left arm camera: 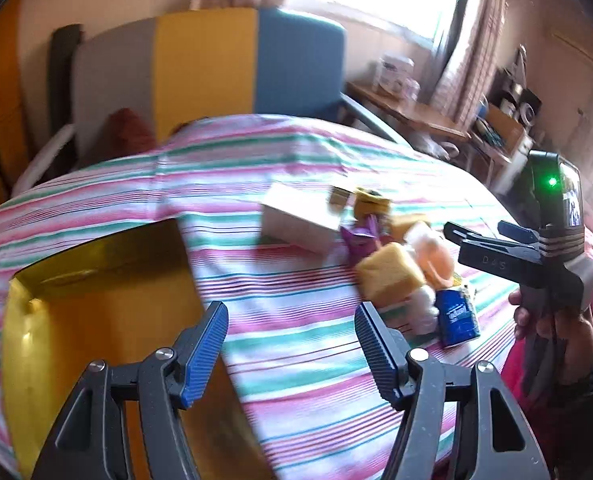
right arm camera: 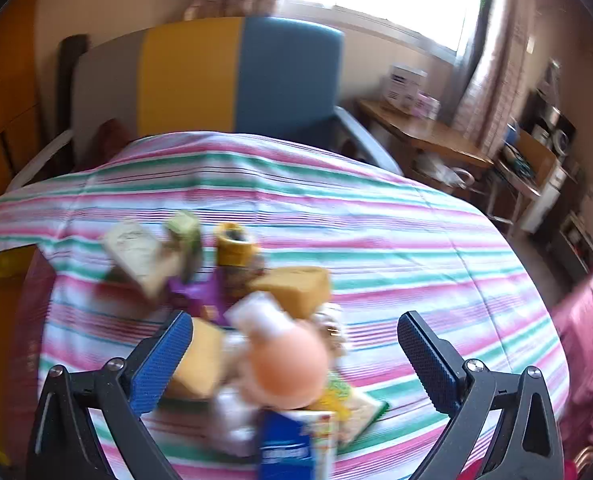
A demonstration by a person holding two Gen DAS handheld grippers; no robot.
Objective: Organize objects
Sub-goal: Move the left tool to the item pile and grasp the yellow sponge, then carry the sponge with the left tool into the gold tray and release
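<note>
Your left gripper (left arm camera: 290, 350): jaws spread wide, holding nothing, above striped bedspread (left arm camera: 296, 320). Only left view shows yellow bin (left arm camera: 96, 320) whole and your right gripper (left arm camera: 480, 240) beside pile of objects (left arm camera: 396, 264). Your right gripper (right arm camera: 296, 360): jaws open, empty, doll (right arm camera: 284, 368) blurred between them. White box (right arm camera: 136, 256) and sponge (right arm camera: 296, 288) crowd behind. Wooden desk (right arm camera: 424, 128) stands beyond bed.

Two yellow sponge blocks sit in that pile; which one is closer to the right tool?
The yellow sponge block touching the right tool's left finger; the other yellow sponge block lies farther back, beyond the doll.
</note>
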